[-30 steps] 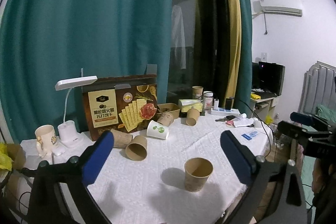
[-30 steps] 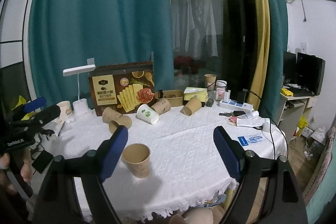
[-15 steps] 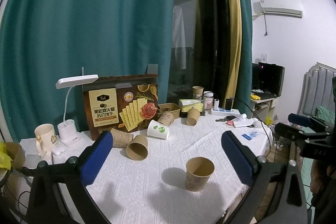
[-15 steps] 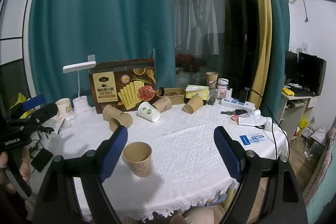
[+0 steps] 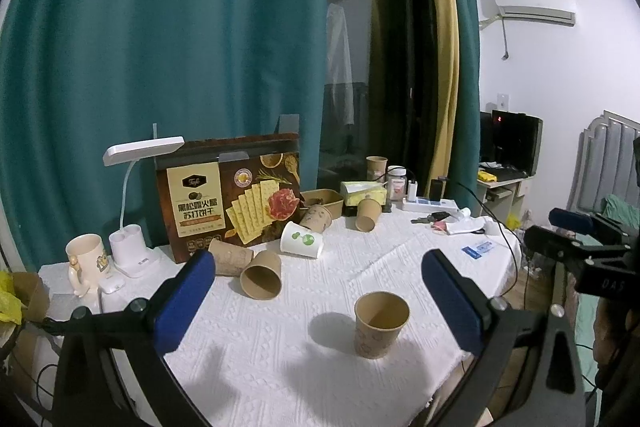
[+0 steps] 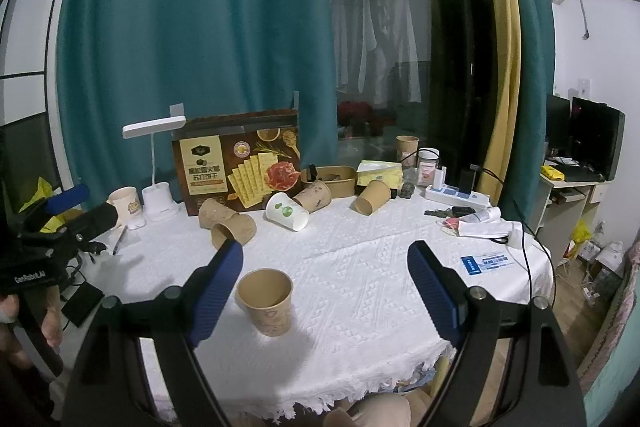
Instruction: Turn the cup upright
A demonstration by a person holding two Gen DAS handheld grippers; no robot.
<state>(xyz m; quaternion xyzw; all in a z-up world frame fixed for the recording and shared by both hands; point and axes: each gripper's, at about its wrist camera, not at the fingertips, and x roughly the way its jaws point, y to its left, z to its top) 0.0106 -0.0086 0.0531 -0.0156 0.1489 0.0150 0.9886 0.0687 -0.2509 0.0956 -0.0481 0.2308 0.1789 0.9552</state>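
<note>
A: Going left to right. A mug [image 5: 82, 259] and a white desk lamp [image 5: 138, 163] are sitting at the counter's [image 5: 280, 347] left end, then a cracker box [image 5: 230, 199] standing against the teal curtain [image 5: 160, 27].

B: Cups?

A: Two brown cups are lying on their sides just in front of the box, one mouth facing the camera [image 5: 262, 275]. Next a white cup with a green print [image 5: 302, 239], also tipped. Then two more brown ones lying down, the farther-right one [image 5: 368, 214] near a power strip [image 5: 430, 203]. One brown cup [image 5: 380, 323] is already standing upright near the front edge.

B: Grippers?

A: The left gripper [image 5: 316, 307] is hanging spread wide, nothing in it. The right gripper [image 6: 326, 291] is likewise wide apart and empty, hovering over the front of the counter; the upright cup [image 6: 266, 301] is sitting just beside its left finger.

B: So the risk?

A: The tipped cups are crowding each other. Reaching for one is likely nudging its neighbour, and they'll probably roll. Thin paper walls too, so a hard squeeze is likely crushing one. The upright cup is standing between the grippers and the tipped row, so a low reach could be knocking it over, and it's near the edge.

B: Anything else in the way?

A: A cable and a small card [image 6: 486, 263] are lying at the right, well apart from the cups. The box is blocking any approach from behind.
</note>
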